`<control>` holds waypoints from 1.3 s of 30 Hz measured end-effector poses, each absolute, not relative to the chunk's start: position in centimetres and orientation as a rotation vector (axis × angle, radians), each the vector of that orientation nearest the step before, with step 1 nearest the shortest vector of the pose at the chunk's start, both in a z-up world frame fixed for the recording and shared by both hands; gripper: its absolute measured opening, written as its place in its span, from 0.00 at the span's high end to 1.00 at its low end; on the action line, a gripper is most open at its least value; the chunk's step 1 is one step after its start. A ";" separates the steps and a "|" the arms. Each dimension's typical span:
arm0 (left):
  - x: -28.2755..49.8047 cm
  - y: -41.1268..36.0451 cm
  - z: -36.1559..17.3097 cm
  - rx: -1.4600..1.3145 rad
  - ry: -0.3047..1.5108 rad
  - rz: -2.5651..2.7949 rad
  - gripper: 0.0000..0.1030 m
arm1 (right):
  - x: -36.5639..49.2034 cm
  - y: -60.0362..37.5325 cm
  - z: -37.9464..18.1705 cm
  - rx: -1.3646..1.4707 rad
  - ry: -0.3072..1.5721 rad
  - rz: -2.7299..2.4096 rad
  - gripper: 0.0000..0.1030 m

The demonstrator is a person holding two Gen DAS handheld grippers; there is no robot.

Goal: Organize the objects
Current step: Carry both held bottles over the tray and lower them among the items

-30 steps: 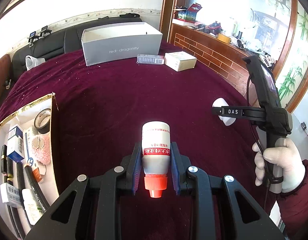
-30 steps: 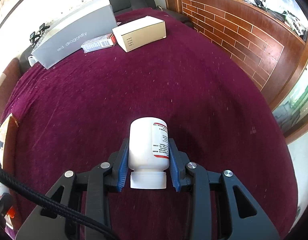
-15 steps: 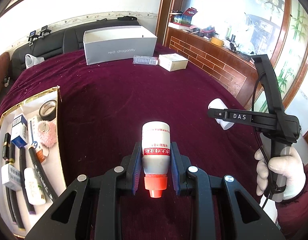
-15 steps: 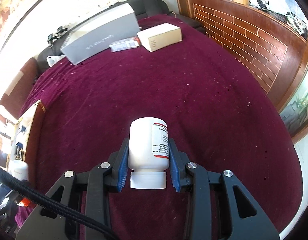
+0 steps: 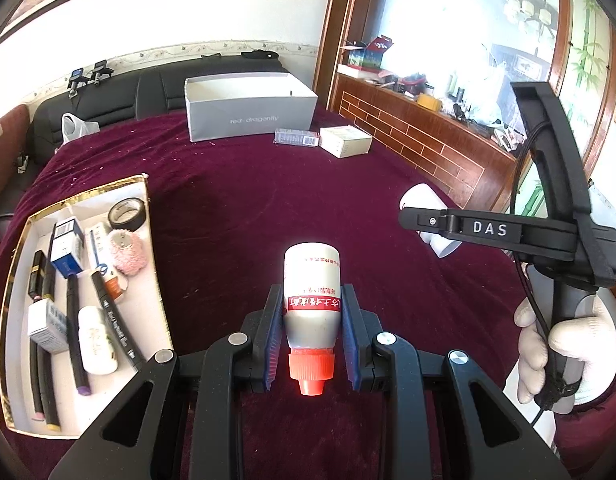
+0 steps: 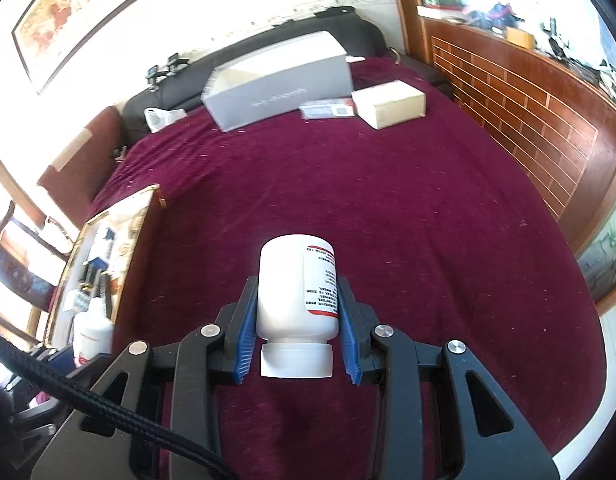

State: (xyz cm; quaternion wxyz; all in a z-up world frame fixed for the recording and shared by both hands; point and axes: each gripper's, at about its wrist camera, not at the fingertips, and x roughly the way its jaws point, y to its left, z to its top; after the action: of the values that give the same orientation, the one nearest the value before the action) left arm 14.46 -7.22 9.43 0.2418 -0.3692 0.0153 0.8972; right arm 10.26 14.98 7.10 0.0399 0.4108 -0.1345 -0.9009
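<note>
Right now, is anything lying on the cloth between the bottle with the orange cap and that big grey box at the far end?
No. In the left wrist view, only bare maroon cloth stretches from the orange-capped bottle to the grey box.

White wall [image 5: 228, 8], black sofa [image 5: 156, 88]; perhaps daylit

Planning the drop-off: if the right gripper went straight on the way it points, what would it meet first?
Probably bare maroon cloth. The right gripper, shut on a white bottle, points down at open cloth; the grey box lies further off, though depth is unclear.
</note>
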 end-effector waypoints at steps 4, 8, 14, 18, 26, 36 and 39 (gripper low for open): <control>15.1 -8.5 9.7 -0.995 0.022 2.472 0.78 | 10.9 13.2 8.4 1.213 -0.389 -2.732 0.68; 15.5 -10.3 10.0 -0.981 0.002 2.501 0.78 | 11.4 11.2 9.4 1.179 -0.365 -2.696 0.68; 15.0 -13.7 9.7 -0.995 -0.044 2.559 0.78 | 11.3 7.9 10.6 1.145 -0.335 -2.633 0.68; 14.5 -16.2 9.5 -1.012 -0.072 2.613 0.78 | 10.8 5.7 11.1 1.128 -0.298 -2.602 0.68; 13.3 -22.6 8.4 -1.052 -0.158 2.737 0.78 | 9.4 0.4 11.0 1.141 -0.220 -2.516 0.67; 11.7 -28.9 5.3 -1.166 -0.257 2.800 0.78 | 7.5 -5.8 8.2 1.230 -0.166 -2.378 0.67; 11.2 -29.2 4.2 -1.205 -0.265 2.778 0.78 | 6.9 -7.5 6.2 1.292 -0.171 -2.313 0.67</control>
State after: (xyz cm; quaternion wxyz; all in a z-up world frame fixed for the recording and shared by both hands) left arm 11.21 -29.23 4.24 0.0509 -0.3958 -0.0871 0.9128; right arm 6.86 -7.48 6.25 0.2409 0.4722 -0.0624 -0.8456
